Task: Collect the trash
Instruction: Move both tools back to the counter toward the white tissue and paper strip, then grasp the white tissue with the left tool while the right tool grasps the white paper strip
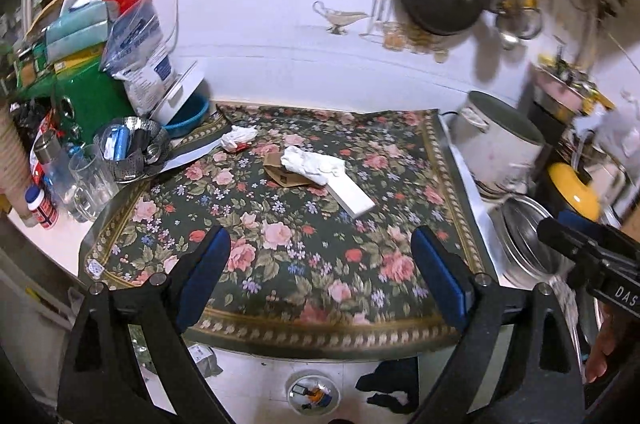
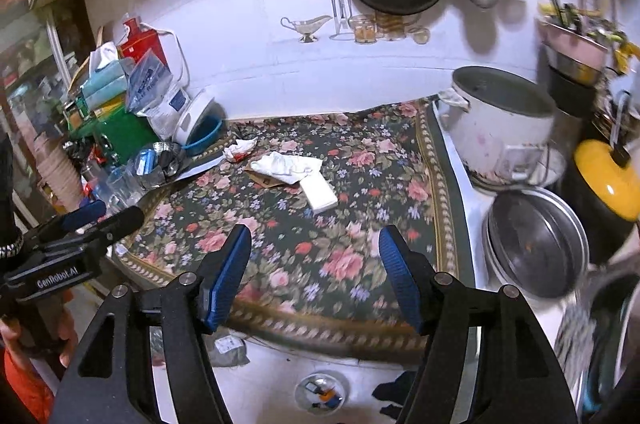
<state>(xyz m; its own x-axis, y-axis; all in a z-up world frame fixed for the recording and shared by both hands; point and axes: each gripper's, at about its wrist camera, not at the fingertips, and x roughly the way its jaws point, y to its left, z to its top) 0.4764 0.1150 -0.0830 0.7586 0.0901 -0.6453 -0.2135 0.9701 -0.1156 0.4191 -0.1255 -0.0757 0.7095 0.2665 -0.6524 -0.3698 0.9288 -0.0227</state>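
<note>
Left gripper hanging over dark floral tablecloth, blue-padded jaws standing wide apart, gripping nothing; right gripper hovering over same cloth, jaws partly apart, also gripping nothing; crumpled white tissue with red marks lying upper centre of frame near blue plastic bowl; larger crumpled white napkin sitting centre, overlapping brown paper scrap and flat white folded napkin; white dented cooking pot standing at right edge of cloth.

Black left tool with blue ribbed pads, silver screws, right tool alike, orange sleeve
</note>
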